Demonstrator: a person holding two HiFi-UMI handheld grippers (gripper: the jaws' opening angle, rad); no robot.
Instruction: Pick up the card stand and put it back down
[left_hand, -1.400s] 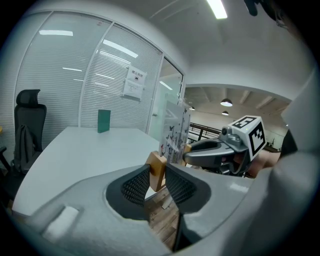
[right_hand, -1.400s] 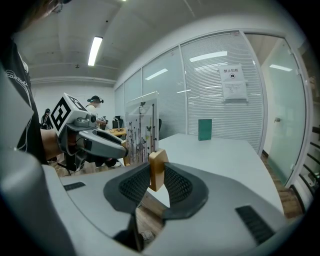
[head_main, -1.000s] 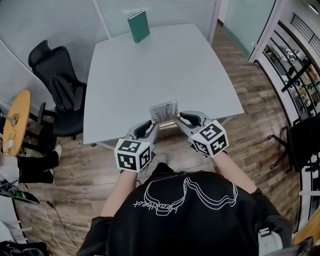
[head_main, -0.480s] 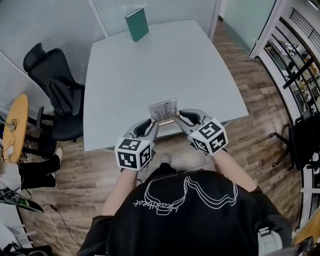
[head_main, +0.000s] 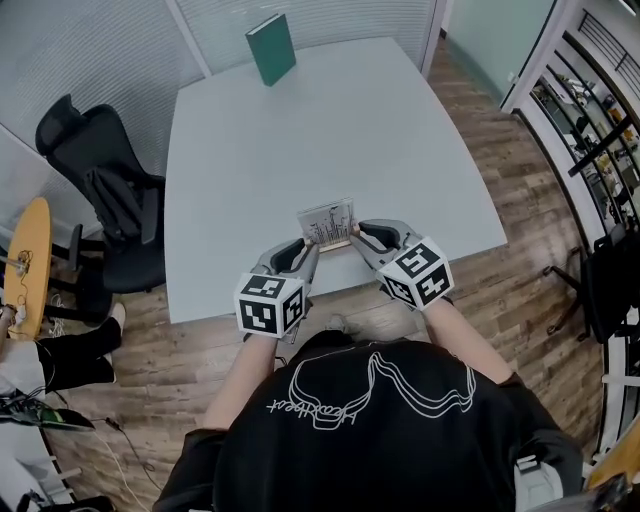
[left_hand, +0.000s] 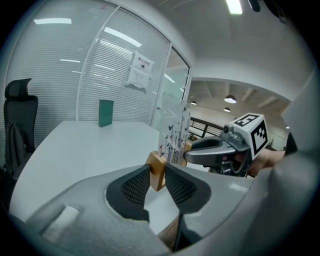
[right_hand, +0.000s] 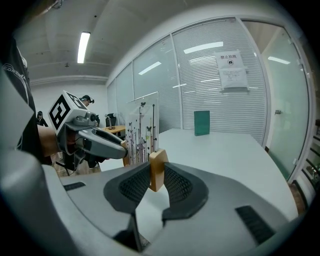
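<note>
The card stand (head_main: 327, 221) is a clear upright card printed with butterflies on a small wooden base. It is over the near part of the white table (head_main: 330, 130); whether it rests on it I cannot tell. My left gripper (head_main: 306, 248) is shut on the base's left end, the wooden block (left_hand: 157, 170) pinched between its ribbed pads. My right gripper (head_main: 359, 238) is shut on the right end, whose wooden block (right_hand: 157, 169) shows between its pads. The card (right_hand: 142, 127) rises between the two grippers. The right gripper (left_hand: 216, 150) also shows in the left gripper view.
A green book (head_main: 271, 48) stands upright at the table's far edge. A black office chair (head_main: 100, 190) is at the table's left side. Glass partitions with blinds run behind the table. Wooden floor surrounds it, with shelving at the right.
Both grippers have carried the card stand forward from the table's near edge to further over the tabletop, and a little lower. The grips are unchanged.
</note>
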